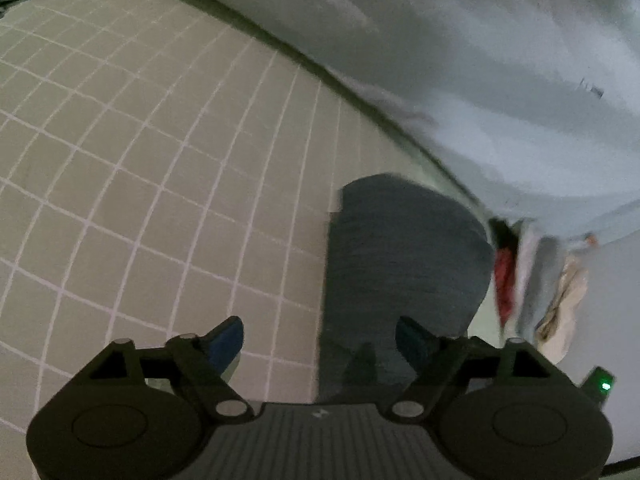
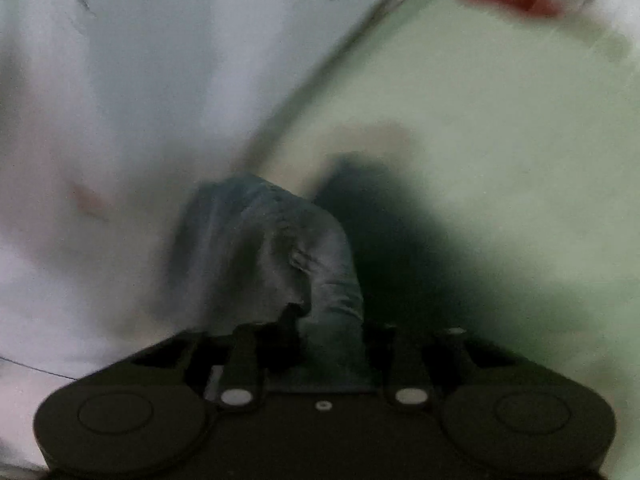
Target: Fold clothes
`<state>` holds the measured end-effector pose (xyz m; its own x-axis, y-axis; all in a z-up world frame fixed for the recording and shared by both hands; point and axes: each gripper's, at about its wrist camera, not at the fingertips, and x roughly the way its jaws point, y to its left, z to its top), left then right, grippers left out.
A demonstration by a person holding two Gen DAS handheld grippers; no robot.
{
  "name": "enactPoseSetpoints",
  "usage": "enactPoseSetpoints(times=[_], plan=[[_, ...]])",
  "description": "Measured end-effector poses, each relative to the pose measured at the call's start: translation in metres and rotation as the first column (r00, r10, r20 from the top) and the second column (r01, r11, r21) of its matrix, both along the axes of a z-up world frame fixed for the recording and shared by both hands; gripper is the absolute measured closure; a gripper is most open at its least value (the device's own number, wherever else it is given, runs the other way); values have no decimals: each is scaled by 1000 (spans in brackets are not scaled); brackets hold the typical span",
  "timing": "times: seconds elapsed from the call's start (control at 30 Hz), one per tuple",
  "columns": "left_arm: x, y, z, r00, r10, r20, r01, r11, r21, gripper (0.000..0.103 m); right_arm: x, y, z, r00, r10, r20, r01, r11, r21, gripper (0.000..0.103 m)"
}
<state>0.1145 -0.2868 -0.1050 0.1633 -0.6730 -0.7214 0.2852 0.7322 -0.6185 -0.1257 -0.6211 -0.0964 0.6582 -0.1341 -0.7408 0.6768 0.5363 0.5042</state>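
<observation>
My left gripper (image 1: 320, 340) hangs open above the tiled floor (image 1: 140, 160), holding nothing. My right gripper (image 2: 320, 340) is clamped on a bunched grey garment (image 2: 276, 248), which hangs beside the pale bedsheet (image 2: 120, 100).

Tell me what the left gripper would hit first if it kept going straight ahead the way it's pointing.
Most likely the dark grey cloth: it lies right ahead of the open left gripper, toward its right finger. Beyond is the edge of the pale blue sheet. Blur leaves depth uncertain.
</observation>
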Motion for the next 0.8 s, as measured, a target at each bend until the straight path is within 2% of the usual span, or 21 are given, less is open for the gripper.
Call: enactPoseSetpoints(times=[0.03, 0.07, 0.13, 0.23, 0.4, 0.47, 0.6, 0.63, 0.67, 0.7, 0.73, 0.77, 0.8], plan=[[0, -3, -3, 1000, -10, -2, 10, 1000, 14, 14, -2, 7, 5, 998, 29, -50, -34, 994, -103, 44], [0, -8, -4, 1000, -20, -2, 20, 1000, 17, 12, -2, 15, 9, 995, 60, -78, -73, 981, -182, 28], [1, -19, -8, 999, -40, -4, 40, 999, 22, 12, -1, 20, 13, 992, 89, -87, -107, 966, -235, 16], [3, -34, -13, 998, -70, -7, 70, 997, 29, 10, 0, 21, 13, 990, 107, -89, -127, 956, -263, 15], [6, -60, -21, 993, -120, -11, 120, 992, 41, 6, 23, -7, -11, 997, 64, -34, -67, 990, -124, 14], [10, -68, -27, 992, -122, -24, 123, 992, 22, 5, 31, -12, -19, 996, 88, -25, -90, 991, -95, 12], [20, -81, -35, 993, -105, -57, 102, 994, -47, 5, 48, -12, -23, 985, 151, -79, -159, 981, -114, 12], [20, -84, -36, 991, -115, -64, 111, 991, -68, 7, 51, -11, -22, 981, 167, -96, -178, 976, -126, 13], [20, -87, -37, 989, -129, -75, 122, 989, -84, 10, 53, -8, -21, 978, 179, -104, -192, 972, -132, 18], [19, -91, -38, 986, -142, -85, 134, 986, -100, 17, 53, -6, -21, 978, 179, -103, -192, 972, -132, 21], [16, -93, -38, 986, -146, -78, 139, 986, -92, 20, 52, -3, -21, 980, 173, -99, -185, 974, -131, 31], [13, -94, -35, 987, -147, -60, 142, 986, -82, 29, 50, 0, -19, 982, 164, -93, -176, 975, -133, 51], [9, -94, -33, 988, -148, -42, 145, 987, -72, 39, 47, 6, -16, 985, 143, -99, -157, 976, -150, 61]])
